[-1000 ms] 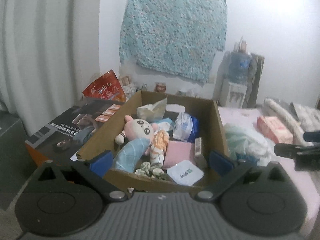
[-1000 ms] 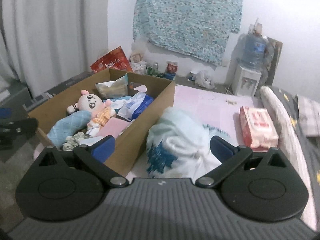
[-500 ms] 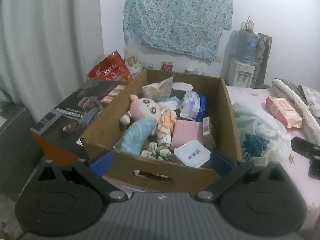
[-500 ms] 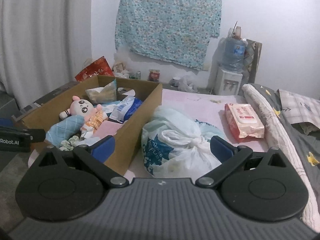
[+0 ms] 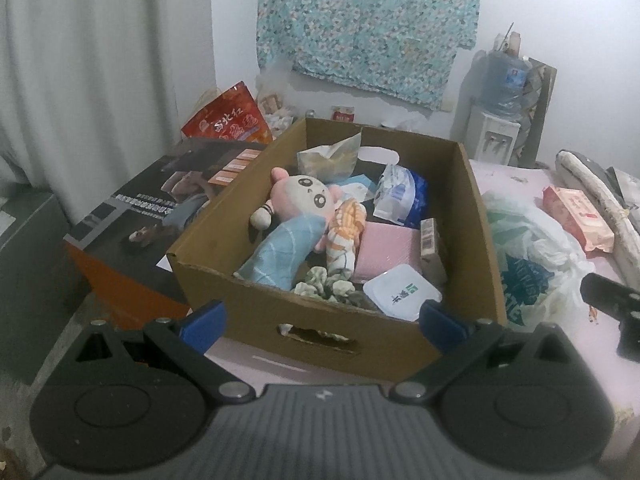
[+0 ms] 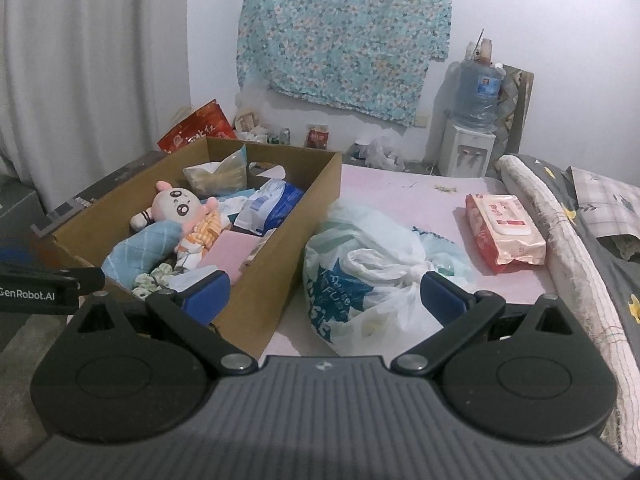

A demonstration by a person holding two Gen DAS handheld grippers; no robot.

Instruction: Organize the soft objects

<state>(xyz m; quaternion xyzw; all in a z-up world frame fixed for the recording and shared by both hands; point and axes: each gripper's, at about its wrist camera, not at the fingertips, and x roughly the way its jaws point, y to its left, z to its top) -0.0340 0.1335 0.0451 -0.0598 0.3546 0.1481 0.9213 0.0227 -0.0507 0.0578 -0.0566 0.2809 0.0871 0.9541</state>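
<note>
While both grippers hang back from the work with jaws spread wide and nothing between them, the left gripper (image 5: 322, 318) faces the open brown cardboard box (image 5: 328, 336) and the right gripper (image 6: 324, 294) faces the knotted white plastic bag with blue print (image 6: 360, 280). That bag sits on the pink bed sheet (image 6: 400, 192), touching the box's right wall.

Inside the box, the pink-headed plush doll in an orange checked outfit (image 5: 308, 204) lies on top of the pile, head toward 11 o'clock and legs toward 5 o'clock in the left wrist view, so its long axis runs diagonally. It looks light and squashy; the torso is probably the surest place to pinch. Beside it, the light-blue quilted fabric roll (image 5: 280, 256) slants from 7 o'clock up toward 1 o'clock, and should also compress easily. The bag likely holds soft stuff, will sag when lifted, and its film may slip; the knot at the top seems the best hold. Well apart at 2 o'clock lies the red wet-wipes packet (image 6: 506, 232).
</note>
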